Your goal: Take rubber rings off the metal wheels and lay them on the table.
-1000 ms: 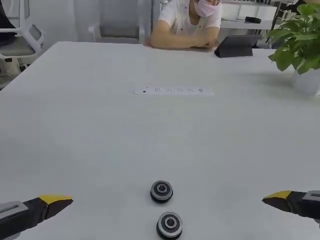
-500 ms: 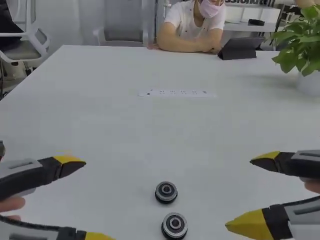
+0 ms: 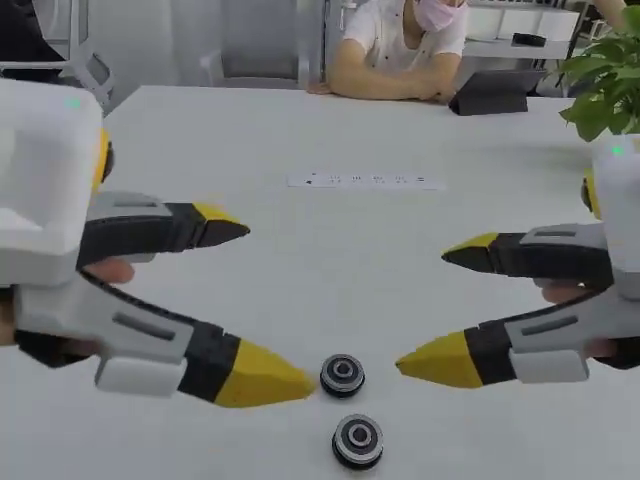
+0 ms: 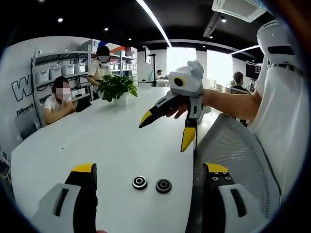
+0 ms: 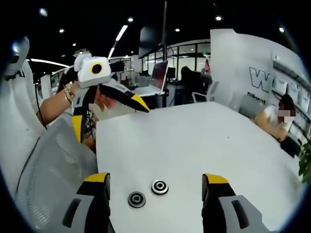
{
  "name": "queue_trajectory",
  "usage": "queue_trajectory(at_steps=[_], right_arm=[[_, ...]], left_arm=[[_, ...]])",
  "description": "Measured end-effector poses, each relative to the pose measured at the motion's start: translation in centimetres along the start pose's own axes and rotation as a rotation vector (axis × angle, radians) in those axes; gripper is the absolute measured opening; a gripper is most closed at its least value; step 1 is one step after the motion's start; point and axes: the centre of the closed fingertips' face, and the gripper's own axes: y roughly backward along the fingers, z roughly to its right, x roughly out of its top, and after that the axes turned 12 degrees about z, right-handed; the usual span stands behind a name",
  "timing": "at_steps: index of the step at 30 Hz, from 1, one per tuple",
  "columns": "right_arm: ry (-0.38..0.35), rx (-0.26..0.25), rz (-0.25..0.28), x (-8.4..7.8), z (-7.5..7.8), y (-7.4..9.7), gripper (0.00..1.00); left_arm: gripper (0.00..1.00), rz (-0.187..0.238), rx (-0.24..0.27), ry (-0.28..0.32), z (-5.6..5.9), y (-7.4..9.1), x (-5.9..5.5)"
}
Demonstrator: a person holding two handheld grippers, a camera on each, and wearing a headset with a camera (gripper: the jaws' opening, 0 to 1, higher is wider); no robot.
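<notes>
Risen left gripper (image 3: 278, 308), right gripper (image 3: 421, 310) — jaws apart, flanking wheels (image 3: 343, 374)

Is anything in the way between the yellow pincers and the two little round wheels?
Nothing visible is in the way. The two small round metal wheels with black rubber rings sit on the white table, and the open yellow-tipped left gripper and right gripper hover either side with open space between.

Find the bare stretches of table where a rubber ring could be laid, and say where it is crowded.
Bare table runs from the far wheel up to the power strip, and beyond the strip toward the seated person. It is crowded around the far wheel and near wheel, flanked by the open left gripper and right gripper.
</notes>
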Motion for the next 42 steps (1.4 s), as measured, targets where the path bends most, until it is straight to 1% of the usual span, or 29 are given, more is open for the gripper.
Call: queue_trajectory(at_steps=[2, 3, 4, 5, 8, 10, 13, 14, 15, 16, 17, 19, 20, 21, 22, 23, 24, 25, 28, 29, 32, 33, 34, 35, 36, 37, 38, 40, 42], right_arm=[[0.01, 0.03, 0.004, -0.2, -0.3, -0.7, 0.72], [0.016, 0.048, -0.007, -0.6, -0.5, -1.1, 0.71], [0.019, 0.055, -0.018, -1.0, -0.5, -1.3, 0.7], [0.025, 0.062, -0.024, -1.4, -0.6, -1.7, 0.69], [0.009, 0.076, 0.0, -2.0, -0.9, -2.2, 0.65], [-0.031, 0.079, 0.034, -2.4, -1.1, -2.4, 0.6], [-0.063, 0.092, 0.034, -3.5, -1.2, -2.4, 0.55], [-0.083, 0.107, 0.02, -4.1, -1.4, -2.3, 0.54], [-0.099, 0.11, 0.014, -4.5, -1.4, -2.4, 0.54], [-0.105, 0.112, 0.011, -4.8, -1.4, -2.4, 0.53], [-0.11, 0.117, 0.001, -5.2, -1.4, -2.5, 0.53], [-0.108, 0.125, -0.042, -6.4, -1.7, -2.6, 0.52], [-0.109, 0.131, -0.057, -6.8, -1.9, -2.7, 0.51], [-0.113, 0.138, -0.067, -7.1, -2.1, -2.7, 0.5], [-0.109, 0.152, -0.079, -7.8, -2.3, -2.7, 0.49], [-0.108, 0.154, -0.085, -7.9, -2.4, -2.7, 0.46], [-0.108, 0.16, -0.108, -8.5, -2.5, -2.7, 0.45], [-0.11, 0.163, -0.115, -8.8, -2.6, -2.7, 0.45], [-0.112, 0.167, -0.143, -9.7, -2.7, -2.7, 0.43], [-0.11, 0.169, -0.16, -10.3, -2.8, -2.6, 0.42], [-0.111, 0.181, -0.18, -11.2, -3.1, -2.7, 0.38], [-0.112, 0.185, -0.189, -11.5, -3.2, -2.6, 0.37], [-0.12, 0.19, -0.202, -11.8, -3.3, -2.6, 0.36], [-0.123, 0.191, -0.202, -11.9, -3.4, -2.6, 0.35], [-0.121, 0.191, -0.201, -11.9, -3.4, -2.6, 0.34], [-0.118, 0.192, -0.2, -12.0, -3.5, -2.7, 0.32], [-0.119, 0.193, -0.202, -12.1, -3.6, -2.7, 0.3], [-0.12, 0.193, -0.209, -12.3, -3.7, -2.8, 0.28], [-0.113, 0.197, -0.219, -12.6, -3.9, -2.9, 0.27]], left_arm=[[0.84, 0.018, -0.008, -0.013, -0.1, -0.7, 0.3], [0.8, 0.043, -0.001, -0.03, -0.3, -1.3, 0.6], [0.76, 0.058, 0.003, -0.034, -0.4, -1.7, 0.7], [0.74, 0.077, 0.007, -0.03, -0.5, -2.2, 0.8], [0.73, 0.108, 0.005, -0.019, -0.4, -3.1, 0.5], [0.71, 0.119, 0.008, -0.013, -0.3, -3.6, -0.2], [0.68, 0.138, 0.03, -0.004, -0.6, -4.2, -1.6], [0.68, 0.144, 0.036, 0.012, -0.6, -4.4, -2.3], [0.68, 0.137, 0.039, 0.022, -0.7, -4.5, -2.8], [0.68, 0.126, 0.042, 0.025, -0.7, -4.7, -3.4], [0.68, 0.124, 0.04, 0.02, -0.6, -4.8, -3.7], [0.67, 0.121, 0.037, 0.02, -0.6, -5.1, -4.5], [0.65, 0.121, 0.041, 0.047, -0.5, -5.3, -5.0], [0.62, 0.122, 0.045, 0.061, -0.5, -5.5, -5.3], [0.61, 0.121, 0.036, 0.071, -0.3, -5.7, -5.6], [0.6, 0.116, 0.029, 0.071, -0.1, -5.8, -5.8], [0.58, 0.103, 0.023, 0.063, 0.1, -6.0, -6.2], [0.56, 0.093, 0.027, 0.061, 0.0, -6.1, -6.5], [0.53, 0.063, 0.018, 0.075, 0.4, -6.3, -7.7], [0.53, 0.052, 0.012, 0.079, 0.6, -6.4, -8.1], [0.49, 0.007, -0.009, 0.07, 1.2, -6.7, -9.4], [0.47, -0.018, -0.018, 0.069, 1.6, -6.9, -9.9], [0.45, -0.054, -0.017, 0.068, 1.7, -6.9, -10.6], [0.43, -0.065, -0.023, 0.062, 1.9, -7.1, -11.0], [0.43, -0.07, -0.053, 0.05, 2.5, -7.3, -11.2], [0.42, -0.08, -0.067, 0.045, 2.9, -7.4, -11.5], [0.4, -0.097, -0.088, 0.026, 3.4, -7.5, -11.8], [0.37, -0.114, -0.11, 0.0, 4.0, -7.8, -12.2], [0.34, -0.128, -0.12, -0.005, 4.4, -8.1, -12.6]])
